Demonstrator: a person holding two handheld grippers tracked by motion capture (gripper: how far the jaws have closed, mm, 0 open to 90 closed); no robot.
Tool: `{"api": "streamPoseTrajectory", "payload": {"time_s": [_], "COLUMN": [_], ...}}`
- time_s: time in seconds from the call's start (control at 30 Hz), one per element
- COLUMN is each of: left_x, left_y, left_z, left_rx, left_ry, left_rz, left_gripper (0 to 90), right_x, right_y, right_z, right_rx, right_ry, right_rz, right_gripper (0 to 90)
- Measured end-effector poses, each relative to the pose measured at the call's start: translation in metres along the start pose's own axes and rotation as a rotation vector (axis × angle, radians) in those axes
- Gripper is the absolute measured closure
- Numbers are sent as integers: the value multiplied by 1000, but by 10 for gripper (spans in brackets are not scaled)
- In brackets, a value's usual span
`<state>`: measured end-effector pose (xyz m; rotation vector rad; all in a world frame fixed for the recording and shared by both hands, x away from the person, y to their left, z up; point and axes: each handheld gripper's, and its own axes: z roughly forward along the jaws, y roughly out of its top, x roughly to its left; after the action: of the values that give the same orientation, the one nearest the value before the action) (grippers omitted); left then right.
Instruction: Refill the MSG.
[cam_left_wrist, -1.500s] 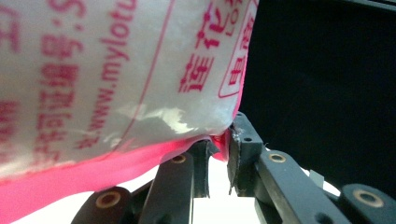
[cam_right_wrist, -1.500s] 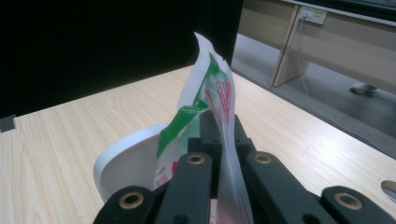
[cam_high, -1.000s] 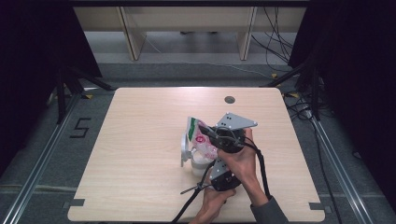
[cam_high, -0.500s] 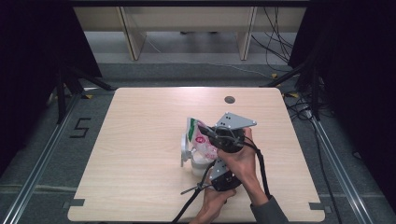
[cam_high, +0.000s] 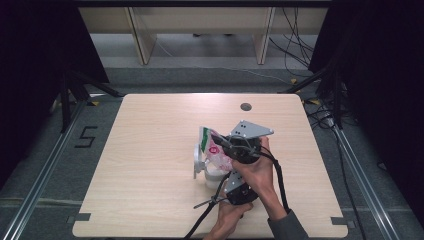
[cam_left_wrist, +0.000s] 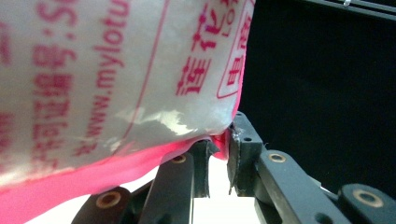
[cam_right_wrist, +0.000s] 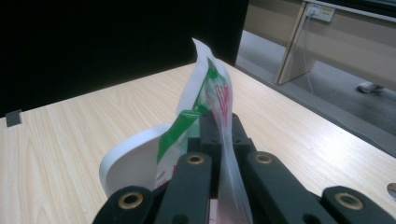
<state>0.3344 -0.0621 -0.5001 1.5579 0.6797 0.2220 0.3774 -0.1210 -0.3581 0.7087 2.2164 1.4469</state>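
Observation:
A plastic bag (cam_high: 212, 144), white with green and pink print, hangs tilted over a white cup (cam_high: 214, 176) near the table's middle front. My right gripper (cam_high: 226, 143), with the grey plate on top, is shut on the bag's upper part; in the right gripper view the thin bag (cam_right_wrist: 212, 95) rises from between the closed jaws, with the cup's white rim (cam_right_wrist: 133, 161) behind it. My left gripper (cam_high: 229, 176) sits lower, pointing up. In the left gripper view its jaws pinch the bag's pink bottom edge (cam_left_wrist: 140, 161), and red print covers the bag above.
The wooden table (cam_high: 145, 145) has a round cable hole (cam_high: 245, 106) at its far right. Both cables trail off the front edge. Dark curtains stand left and right; a wooden bench and floor cables lie beyond the table.

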Motion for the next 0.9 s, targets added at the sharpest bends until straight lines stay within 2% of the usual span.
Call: {"api": "streamPoseTrajectory", "payload": {"time_s": [0.03,0.07,0.17,0.57,0.63,0.9], "left_x": [0,0,0,0,0,0], "left_y": [0,0,0,0,0,0], "left_z": [0,0,0,0,0,0], "left_rx": [0,0,1,3,4,3], "left_ry": [0,-1,-1,0,-2,-2], "left_rz": [0,0,1,1,5,2], "left_gripper": [799,799,799,799,799,799], "right_x": [-1,-1,-1,-1,-1,-1], "right_y": [0,0,0,1,1,1], "right_z": [-1,-1,1,-1,0,-1], "right_rx": [-4,-1,-13,-6,-18,-19], "right_ry": [-15,-17,-6,-21,-29,-13], "right_rz": [-15,-10,-8,-7,-2,-6], "right_gripper": [900,900,900,900,900,900]}}
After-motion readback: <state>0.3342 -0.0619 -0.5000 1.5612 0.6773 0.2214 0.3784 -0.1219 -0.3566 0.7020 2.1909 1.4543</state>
